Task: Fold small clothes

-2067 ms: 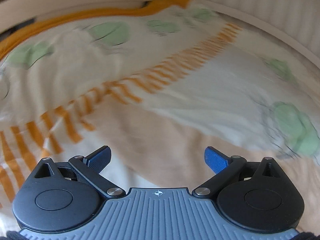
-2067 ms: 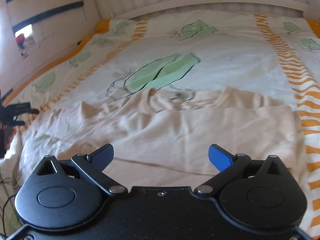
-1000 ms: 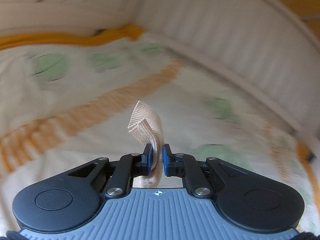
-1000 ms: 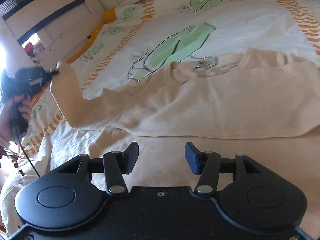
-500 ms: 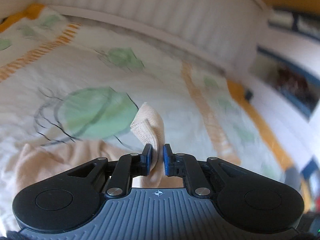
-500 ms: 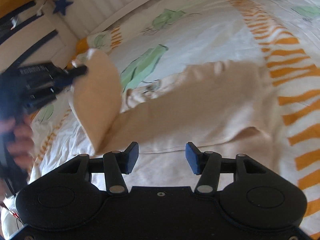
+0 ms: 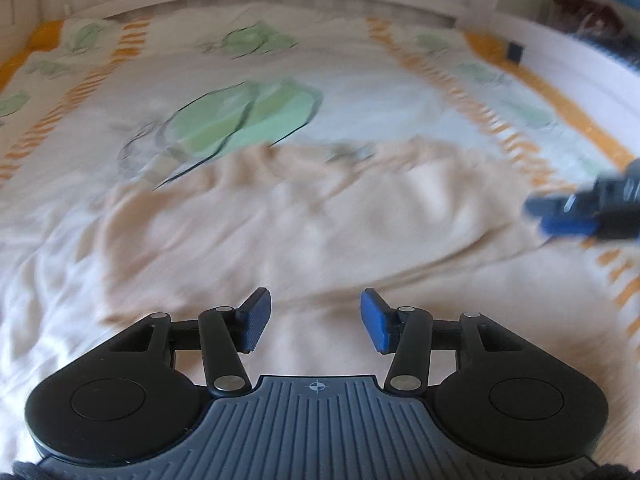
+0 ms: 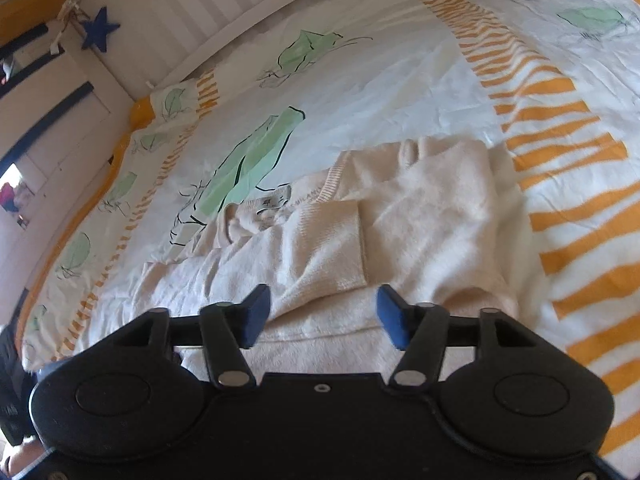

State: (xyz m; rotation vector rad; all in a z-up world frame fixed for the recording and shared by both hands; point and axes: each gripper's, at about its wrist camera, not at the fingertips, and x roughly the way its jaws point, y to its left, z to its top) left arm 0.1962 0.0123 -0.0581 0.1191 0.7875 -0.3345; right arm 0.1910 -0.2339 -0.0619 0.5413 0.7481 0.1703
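A beige knitted sweater (image 8: 424,216) lies flat on the bed, with one sleeve (image 8: 320,248) folded across its body and its neck label (image 8: 270,202) showing. My right gripper (image 8: 320,312) hovers over the near hem. Its jaws are opening and nothing is between them. In the blurred left wrist view the sweater (image 7: 320,224) fills the middle. My left gripper (image 7: 314,314) hangs just above the sweater, its jaws opening and empty. The right gripper's blue fingertips (image 7: 560,216) show at that view's right edge, over the sweater's side.
The bedspread (image 8: 400,80) is white with green leaf prints and orange stripes. A white slatted headboard (image 8: 208,12) runs along the far side, with a blue star (image 8: 100,28) hanging by it. Cupboards (image 8: 48,128) stand to the left.
My left gripper carried the sleeve cuff across over the sweater's body, dropped lower and let it go; the sleeve now lies folded. The right gripper's jaws stand a little wider.
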